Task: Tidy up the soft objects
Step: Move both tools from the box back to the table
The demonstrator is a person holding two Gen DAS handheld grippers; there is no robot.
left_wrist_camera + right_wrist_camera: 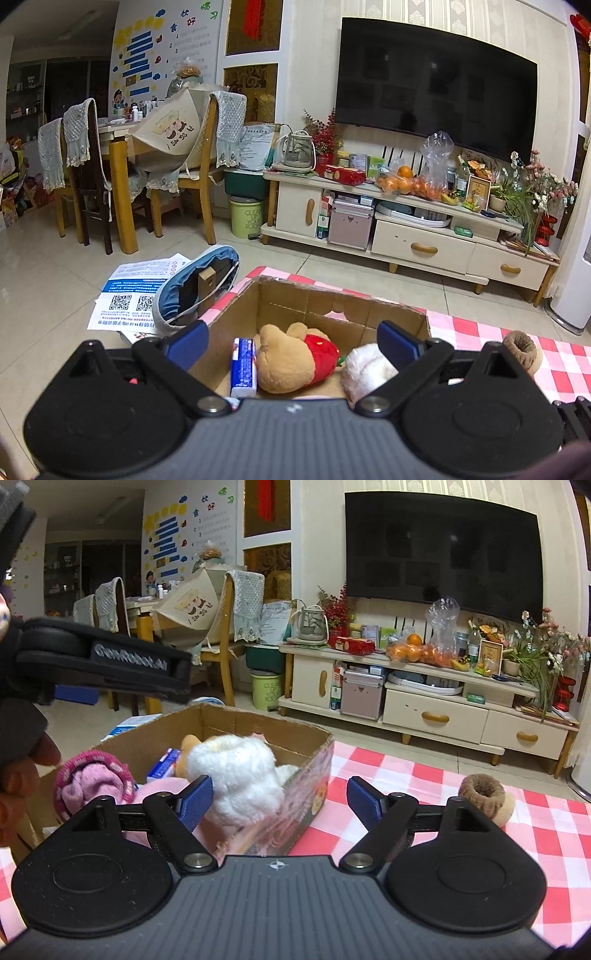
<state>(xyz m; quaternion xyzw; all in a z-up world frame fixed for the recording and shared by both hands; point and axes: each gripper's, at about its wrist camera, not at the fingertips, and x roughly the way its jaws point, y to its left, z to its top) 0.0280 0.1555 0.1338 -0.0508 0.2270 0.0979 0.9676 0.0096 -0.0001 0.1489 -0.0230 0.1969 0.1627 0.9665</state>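
A cardboard box (pixel 332 306) stands on the red-checked tablecloth (pixel 476 328). In it lie a brown plush bear in a red shirt (pixel 295 358), a tissue pack (pixel 243 365) and a white fluffy sock (pixel 365 369). My left gripper (pixel 291 343) is open above the box and holds nothing. In the right wrist view the box (pixel 310 771) holds the white sock (pixel 240 775), a pink rolled sock (pixel 92 779) and the tissue pack (pixel 162 764). My right gripper (pixel 280 801) is open and empty at the box's right wall. A brown rolled sock (pixel 484 794) lies on the cloth to the right; it also shows in the left wrist view (pixel 522 347).
A TV stand (pixel 406 221) with oranges and flowers lines the far wall under a TV (pixel 436 81). A dining table with chairs (pixel 147 155) stands at the left. Papers (pixel 133 291) and a blue-lined slipper (pixel 199 288) lie on the floor. The left gripper's body (pixel 103 661) crosses the right view.
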